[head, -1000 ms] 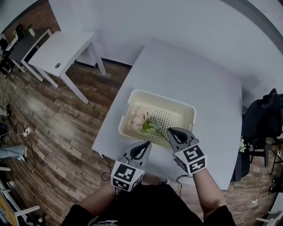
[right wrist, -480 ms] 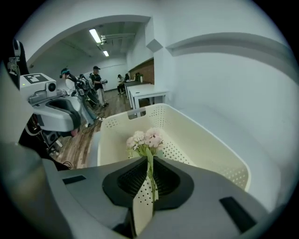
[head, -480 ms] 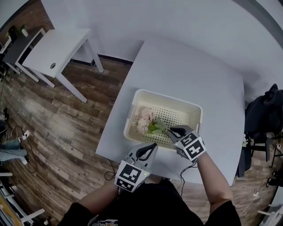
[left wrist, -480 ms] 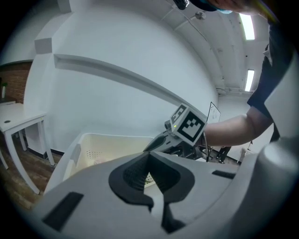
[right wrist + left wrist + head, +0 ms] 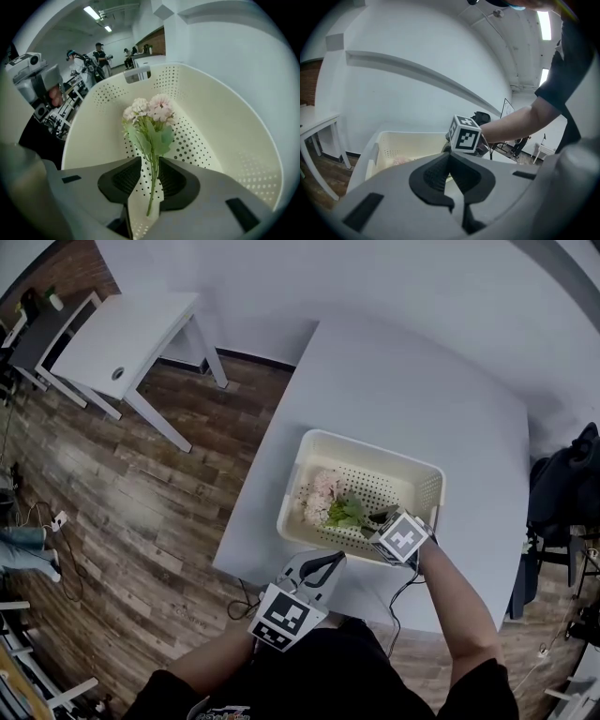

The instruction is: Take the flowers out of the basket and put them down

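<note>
Your right gripper [image 5: 379,519] is pointing steeply down into the cream perforated plastic basket [image 5: 373,442], its jaws just opening, released, astride the green stem of the pink flowers [image 5: 330,506] lying inside. Your left gripper [image 5: 330,563] is hovering clenched outside the basket's near wall.

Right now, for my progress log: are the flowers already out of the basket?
No, the flowers lie inside the cream basket, on its perforated floor.
</note>
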Action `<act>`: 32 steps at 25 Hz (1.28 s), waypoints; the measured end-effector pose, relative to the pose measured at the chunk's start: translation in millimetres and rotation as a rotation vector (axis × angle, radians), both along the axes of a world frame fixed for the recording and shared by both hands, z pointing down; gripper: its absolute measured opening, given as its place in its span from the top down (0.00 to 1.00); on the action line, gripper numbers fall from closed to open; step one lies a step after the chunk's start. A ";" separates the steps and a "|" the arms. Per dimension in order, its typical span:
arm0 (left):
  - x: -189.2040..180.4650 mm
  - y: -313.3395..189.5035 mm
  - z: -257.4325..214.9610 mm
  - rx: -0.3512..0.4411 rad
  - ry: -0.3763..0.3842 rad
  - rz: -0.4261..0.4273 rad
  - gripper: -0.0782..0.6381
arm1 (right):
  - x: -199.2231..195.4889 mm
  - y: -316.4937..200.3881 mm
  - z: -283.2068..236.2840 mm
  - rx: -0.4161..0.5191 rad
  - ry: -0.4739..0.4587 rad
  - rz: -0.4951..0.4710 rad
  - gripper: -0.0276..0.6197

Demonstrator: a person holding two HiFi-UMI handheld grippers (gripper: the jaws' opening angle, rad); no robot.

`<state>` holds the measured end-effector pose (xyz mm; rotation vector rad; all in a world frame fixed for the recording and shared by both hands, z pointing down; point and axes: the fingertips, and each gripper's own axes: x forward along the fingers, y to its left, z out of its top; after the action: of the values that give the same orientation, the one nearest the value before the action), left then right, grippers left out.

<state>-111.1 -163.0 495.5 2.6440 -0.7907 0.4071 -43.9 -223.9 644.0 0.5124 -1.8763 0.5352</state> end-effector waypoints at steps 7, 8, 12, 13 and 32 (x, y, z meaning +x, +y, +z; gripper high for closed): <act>-4.6 -0.3 5.6 -0.012 -0.014 0.014 0.88 | 11.8 -0.9 42.2 -0.082 0.063 -0.005 0.77; -5.7 -0.5 6.3 -0.015 -0.016 0.012 0.88 | 12.8 -0.4 46.4 -0.086 0.071 -0.007 0.77; -12.4 -0.8 10.3 -0.028 -0.022 -0.002 0.88 | 13.2 1.1 60.3 -0.086 0.115 -0.032 0.77; -13.5 -0.8 11.7 -0.030 -0.023 -0.005 0.88 | 13.2 0.5 62.9 -0.083 0.125 -0.038 0.77; -12.1 7.0 6.1 -0.026 -0.017 -0.006 0.88 | 10.1 -21.2 28.4 0.033 0.098 0.021 0.88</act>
<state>-123.3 -156.0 501.6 2.6168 -0.7930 0.4354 -33.8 -245.1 672.4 0.5706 -1.7907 0.4846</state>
